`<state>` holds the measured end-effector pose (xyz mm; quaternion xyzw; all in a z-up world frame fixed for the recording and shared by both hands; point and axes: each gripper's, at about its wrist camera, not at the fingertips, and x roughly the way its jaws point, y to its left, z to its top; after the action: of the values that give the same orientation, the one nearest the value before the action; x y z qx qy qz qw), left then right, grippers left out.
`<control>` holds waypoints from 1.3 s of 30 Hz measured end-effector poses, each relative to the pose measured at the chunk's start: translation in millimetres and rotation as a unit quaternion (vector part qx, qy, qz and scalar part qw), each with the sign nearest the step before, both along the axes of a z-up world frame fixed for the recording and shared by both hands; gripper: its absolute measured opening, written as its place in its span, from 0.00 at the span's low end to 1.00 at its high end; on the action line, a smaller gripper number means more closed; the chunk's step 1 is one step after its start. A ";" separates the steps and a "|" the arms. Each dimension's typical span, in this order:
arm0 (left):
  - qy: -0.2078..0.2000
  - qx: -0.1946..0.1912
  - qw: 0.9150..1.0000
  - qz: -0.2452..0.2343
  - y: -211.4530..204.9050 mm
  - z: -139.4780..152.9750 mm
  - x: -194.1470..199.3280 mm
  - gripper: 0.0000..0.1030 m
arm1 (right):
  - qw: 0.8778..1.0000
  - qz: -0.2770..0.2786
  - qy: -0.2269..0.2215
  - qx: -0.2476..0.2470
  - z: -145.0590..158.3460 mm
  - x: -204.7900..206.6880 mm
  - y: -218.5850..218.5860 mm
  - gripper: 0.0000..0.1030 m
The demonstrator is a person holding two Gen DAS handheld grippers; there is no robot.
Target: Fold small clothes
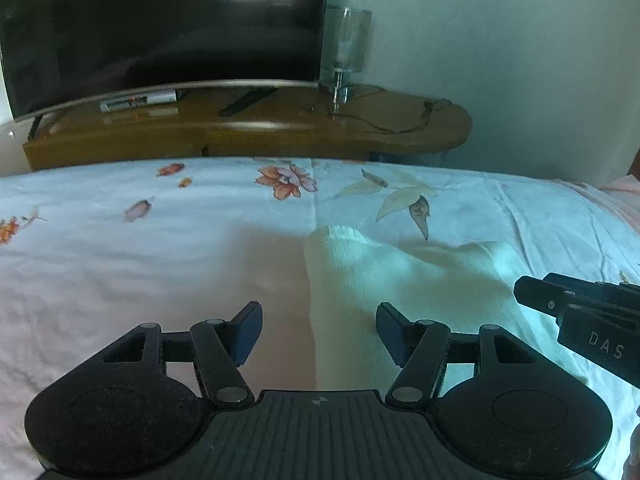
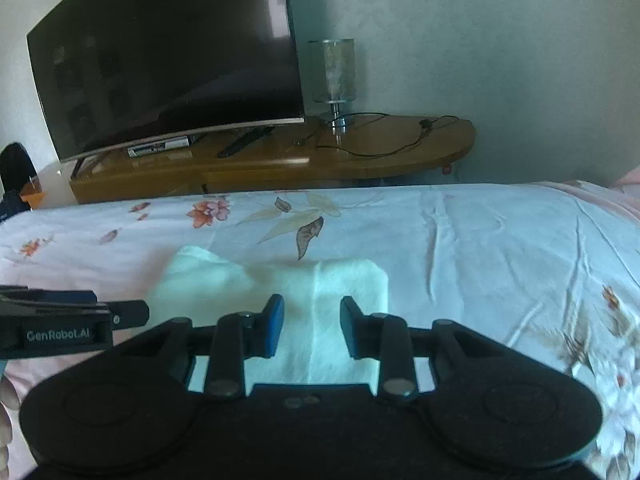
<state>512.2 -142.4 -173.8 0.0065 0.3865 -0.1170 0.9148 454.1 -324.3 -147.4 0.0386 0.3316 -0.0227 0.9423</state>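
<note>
A: We see the white garment point(image 2: 280, 284) lying flat on the floral bedsheet point(image 2: 480, 232), near the middle of the bed, and its kind is hard for us to name; it looks like small knit clothing with two rounded ends pointing away from us

B: From the left wrist view we catch only its left edge and a ribbed end point(image 1: 344, 236); teal light washes over the rest, so its outline on the far right is lost to us

A: Our left gripper point(image 1: 320, 332) hangs over that left edge with its jaws spread wide and nothing between them

B: Our right gripper point(image 2: 312, 330) is likewise parted, less widely, straddling a crease in the garment, and we cannot tell whether its fingertips point(image 2: 274, 320) touch the cloth, since the gripper body covers the near hem

A: In the left view the right gripper is cut off at the frame edge, only its dark side marked DAS showing

B: Beyond the bed we make out a curved television point(image 2: 168, 60), a lamp point(image 2: 334, 80) and a trailing cord point(image 2: 384, 148) on a wooden stand point(image 2: 400, 160); the box under the screen is too blurred for us to read
</note>
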 end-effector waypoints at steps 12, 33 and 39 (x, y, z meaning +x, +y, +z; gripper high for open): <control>0.014 0.002 0.999 0.029 -8.5 -30.7 32.2 0.82 | 0.998 0.007 0.044 -0.033 -40.1 43.6 -10.9 0.30; 0.108 -0.131 0.986 0.000 57.0 -37.7 -36.5 0.91 | 0.978 -0.030 0.088 0.186 -37.5 -52.7 -47.5 0.70; 0.122 -0.177 0.977 -0.002 56.8 -47.1 -35.6 0.85 | 0.971 -0.021 0.088 0.220 -46.5 -43.4 -43.9 0.63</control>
<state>476.6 -85.6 -220.9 -0.1686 0.4688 -0.1854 0.8470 410.8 -368.1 -193.9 0.2498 0.4092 0.0280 0.8771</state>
